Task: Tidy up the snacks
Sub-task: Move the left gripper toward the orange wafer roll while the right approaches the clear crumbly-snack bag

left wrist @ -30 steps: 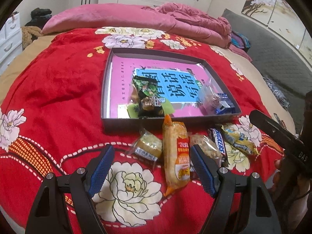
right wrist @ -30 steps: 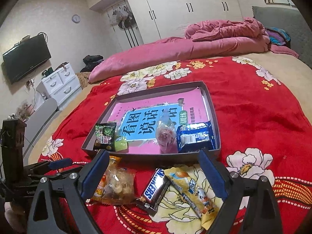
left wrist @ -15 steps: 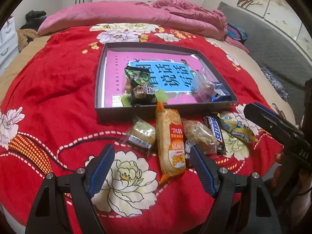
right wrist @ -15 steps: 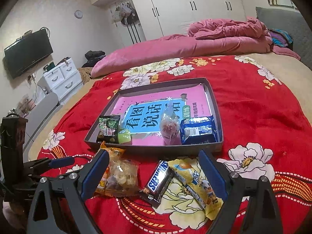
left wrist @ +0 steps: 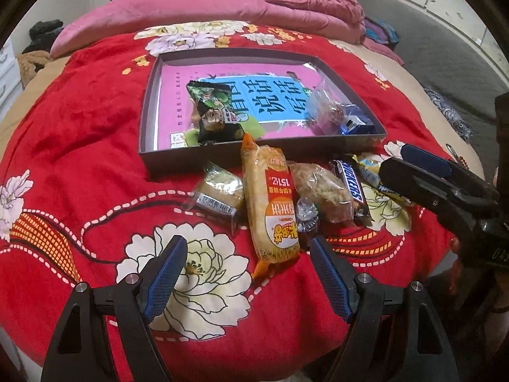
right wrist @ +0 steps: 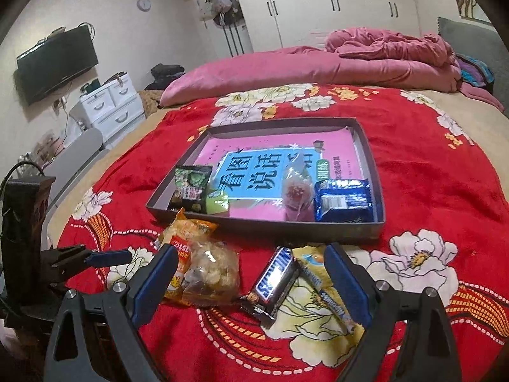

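Both claws wide and empty; small clear cake packet [left wrist: 219, 192] only in left view.

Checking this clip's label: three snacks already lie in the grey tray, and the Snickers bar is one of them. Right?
Not quite. The Snickers bar still lies on the red blanket, in front of the grey tray, as the right wrist view shows. Three snacks do lie in the tray.
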